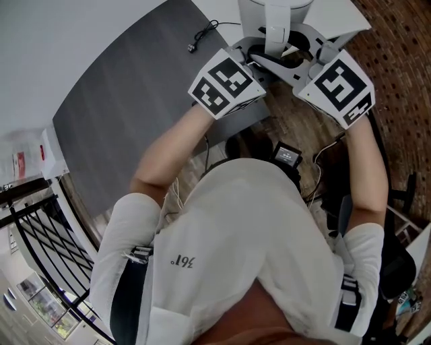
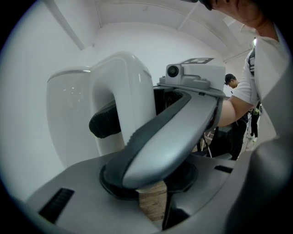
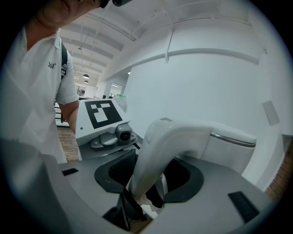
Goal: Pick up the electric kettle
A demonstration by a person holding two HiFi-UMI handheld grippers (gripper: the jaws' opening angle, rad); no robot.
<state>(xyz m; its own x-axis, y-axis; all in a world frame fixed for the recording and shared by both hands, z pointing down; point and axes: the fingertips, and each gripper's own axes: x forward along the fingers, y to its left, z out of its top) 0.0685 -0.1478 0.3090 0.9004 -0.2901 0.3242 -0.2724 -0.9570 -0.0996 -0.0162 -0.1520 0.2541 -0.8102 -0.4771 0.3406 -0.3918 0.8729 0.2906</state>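
Bright, even, cool white throughout, fed by ceiling lamps point(image 3: 84, 77) (seen only in the right gripper view). Soft, faint shadows; mild sheen on the white kettle point(image 2: 68, 114). Heavy fisheye bending and black vignetted corners in both gripper views; closest parts blurred.

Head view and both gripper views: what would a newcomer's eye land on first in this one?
The white electric kettle at the top of the head view, with both grippers closed on its arched handle: the left hand-held gripper from the left, the right hand-held gripper from the right. Next, the bold black-and-white marker cubes on the grippers, above the person's white shirt, which fills the lower frame.
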